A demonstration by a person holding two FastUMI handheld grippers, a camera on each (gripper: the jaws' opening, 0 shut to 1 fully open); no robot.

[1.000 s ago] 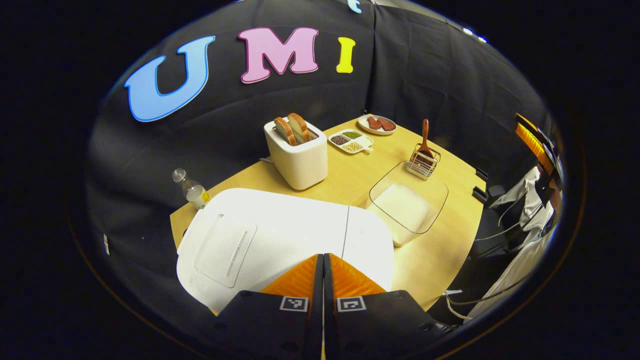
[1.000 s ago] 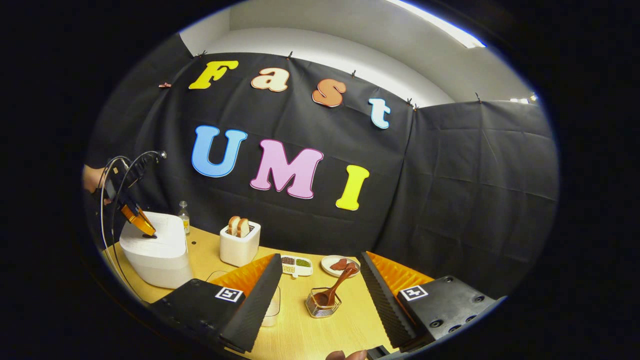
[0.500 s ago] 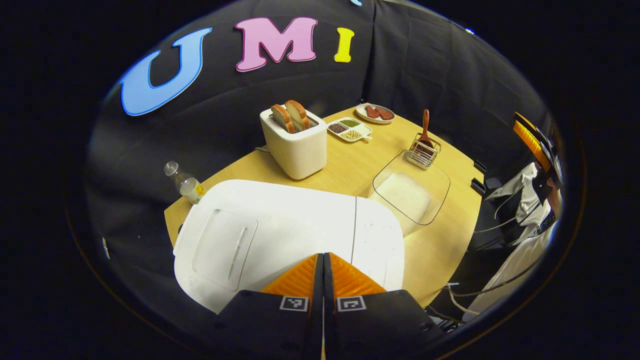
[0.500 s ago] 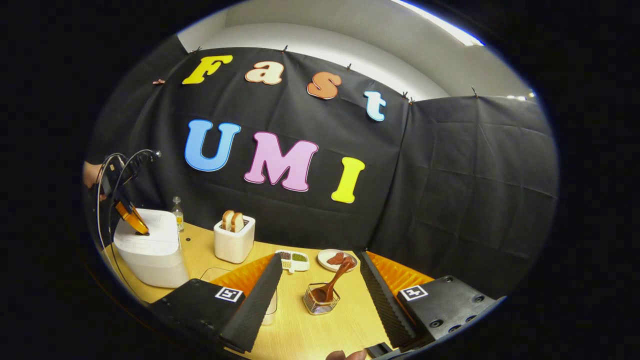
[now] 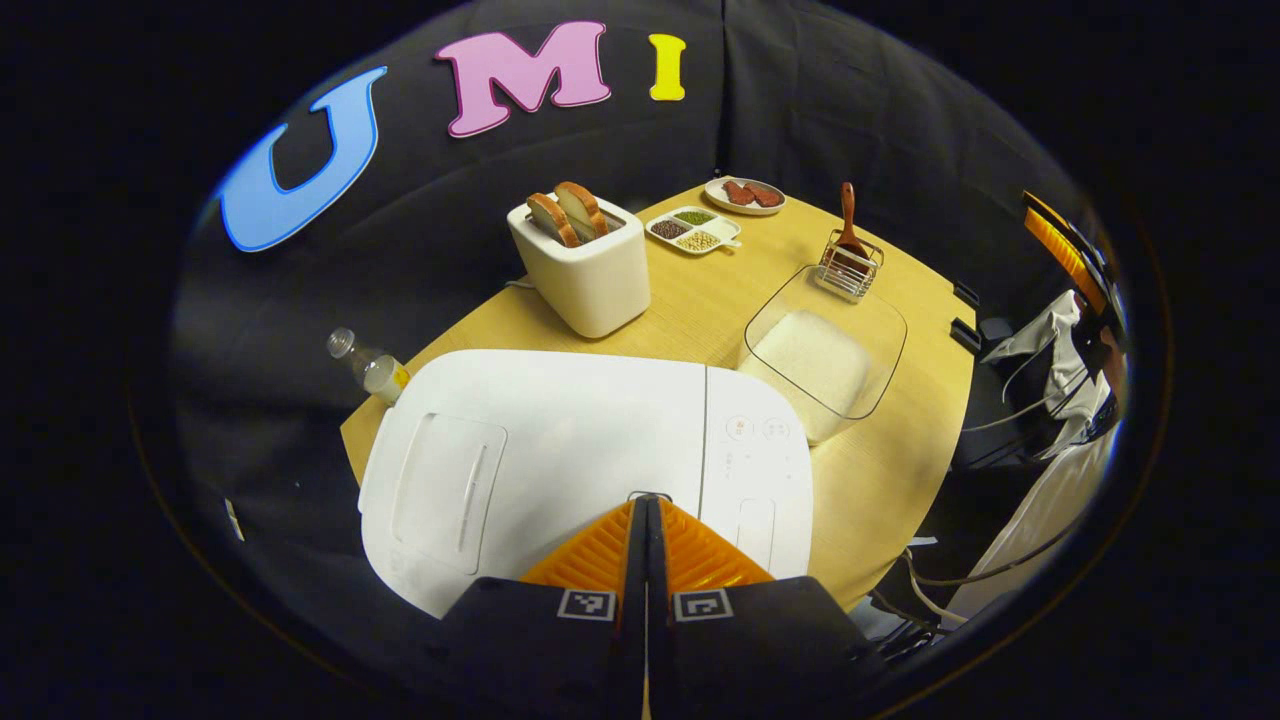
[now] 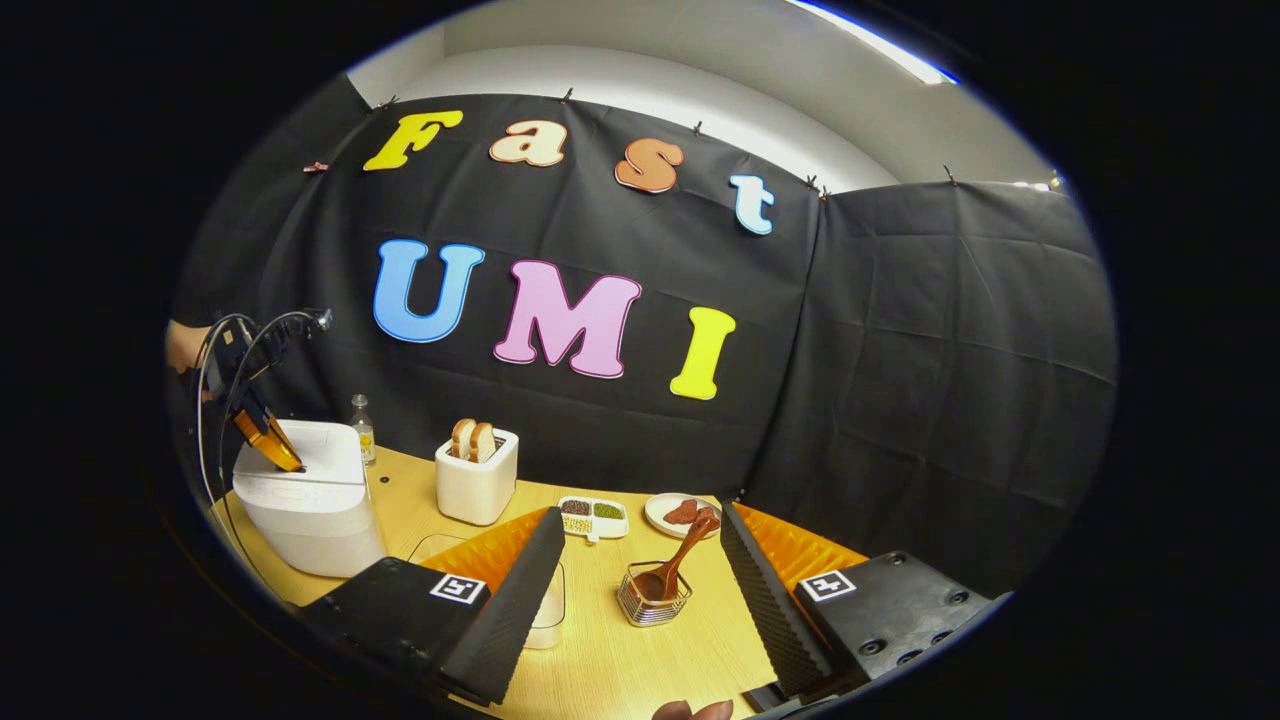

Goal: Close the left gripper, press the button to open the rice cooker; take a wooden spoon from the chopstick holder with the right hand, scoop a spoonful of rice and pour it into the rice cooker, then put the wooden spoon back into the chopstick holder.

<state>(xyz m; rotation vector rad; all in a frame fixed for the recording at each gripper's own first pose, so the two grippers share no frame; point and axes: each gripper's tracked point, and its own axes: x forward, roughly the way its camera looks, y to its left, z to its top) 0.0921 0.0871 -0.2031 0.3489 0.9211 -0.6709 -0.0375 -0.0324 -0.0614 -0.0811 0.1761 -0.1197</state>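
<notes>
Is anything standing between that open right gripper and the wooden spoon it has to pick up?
Nothing visible does. The wooden spoon stands in the chopstick holder, framed between the right gripper's spread fingers, with bare table before it.

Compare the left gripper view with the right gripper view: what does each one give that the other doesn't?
Left gripper view: the rice cooker from above, lid closed, with its control panel, the left gripper shut with its tips at the lid's button, and the rice in the glass container.

Right gripper view: the right gripper open, above the table, and the left gripper's tips seen from the side, on the cooker's top.

Shared: rice cooker, toaster, bottle, divided dish, plate, and the wooden spoon standing in the chopstick holder.
</notes>
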